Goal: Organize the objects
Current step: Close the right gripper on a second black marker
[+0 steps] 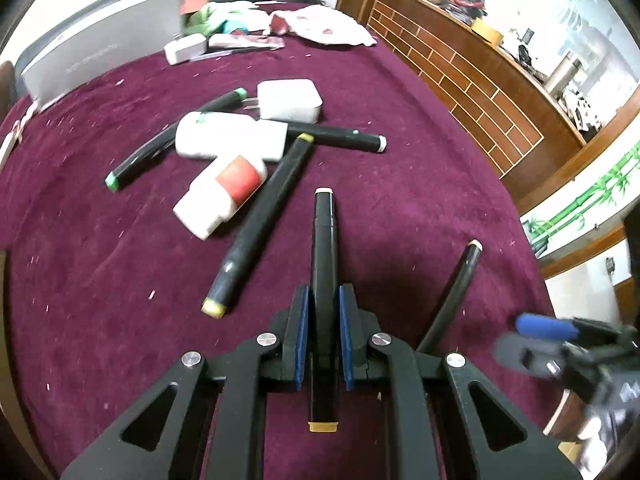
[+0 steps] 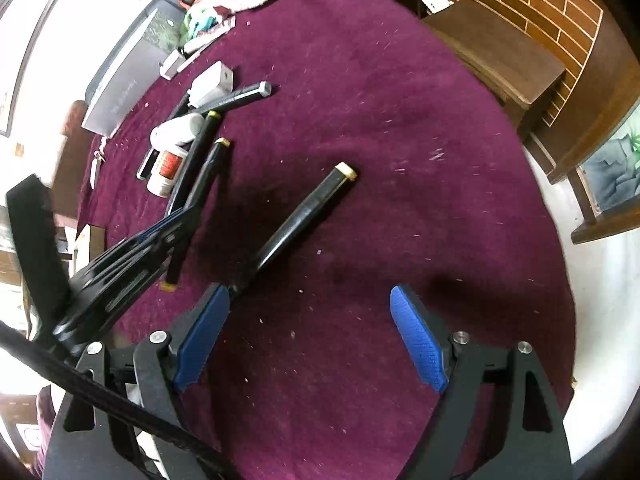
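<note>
Left gripper (image 1: 324, 332): clamped on the black tan-capped marker pen (image 1: 324, 280), lower centre.
Right gripper (image 2: 310, 336): jaws spread, empty; second black marker (image 2: 304, 212) just ahead.
Risk: the thin pen may pivot or slip; grip depth seems shallow.

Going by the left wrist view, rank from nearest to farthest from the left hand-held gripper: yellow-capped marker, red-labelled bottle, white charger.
1. Yellow-capped marker, just left of the left hand-held gripper.
2. Red-labelled bottle, farther left.
3. White charger, at the back of the pile.
</note>
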Available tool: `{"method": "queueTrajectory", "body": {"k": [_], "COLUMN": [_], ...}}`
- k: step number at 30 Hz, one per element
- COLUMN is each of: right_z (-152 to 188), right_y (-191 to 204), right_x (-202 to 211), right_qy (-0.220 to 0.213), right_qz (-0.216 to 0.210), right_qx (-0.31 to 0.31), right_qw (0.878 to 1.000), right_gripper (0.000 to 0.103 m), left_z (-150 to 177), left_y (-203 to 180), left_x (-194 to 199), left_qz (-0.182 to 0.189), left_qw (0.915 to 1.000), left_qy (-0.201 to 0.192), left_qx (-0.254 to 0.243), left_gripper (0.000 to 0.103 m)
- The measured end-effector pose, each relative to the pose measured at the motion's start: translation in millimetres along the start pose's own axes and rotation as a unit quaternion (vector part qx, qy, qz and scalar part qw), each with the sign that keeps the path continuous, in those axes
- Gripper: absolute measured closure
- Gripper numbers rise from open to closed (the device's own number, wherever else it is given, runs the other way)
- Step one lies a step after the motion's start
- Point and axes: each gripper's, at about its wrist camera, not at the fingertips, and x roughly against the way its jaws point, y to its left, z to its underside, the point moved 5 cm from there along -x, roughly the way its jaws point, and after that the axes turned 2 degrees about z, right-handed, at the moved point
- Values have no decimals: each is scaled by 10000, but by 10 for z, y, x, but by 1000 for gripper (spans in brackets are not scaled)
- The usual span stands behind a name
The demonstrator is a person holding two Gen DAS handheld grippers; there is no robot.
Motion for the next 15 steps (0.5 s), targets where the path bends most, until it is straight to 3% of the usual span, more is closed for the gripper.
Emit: {"method": "queueTrajectory", "body": {"k": [4,10,15], "right_z": [-75,-183,-223], "right_y": [115,309,429], "right_x": [-134,-286,-409], "right_qy": [92,172,257], "right_qz": [124,345,549], "right_qx": [70,276,328], "right_qw": [9999,9989,9976], "right_gripper": [19,19,19], "left_z": [195,445,446], "left_y": [98,187,156], "left_x": [101,58,37], "left_qz": [-230,-279,-354], "left_qw": [9997,9994,9993], "left_qy": [-23,212,125], "left_qx": [-59,-17,-45], "left_gripper": [92,92,91]}}
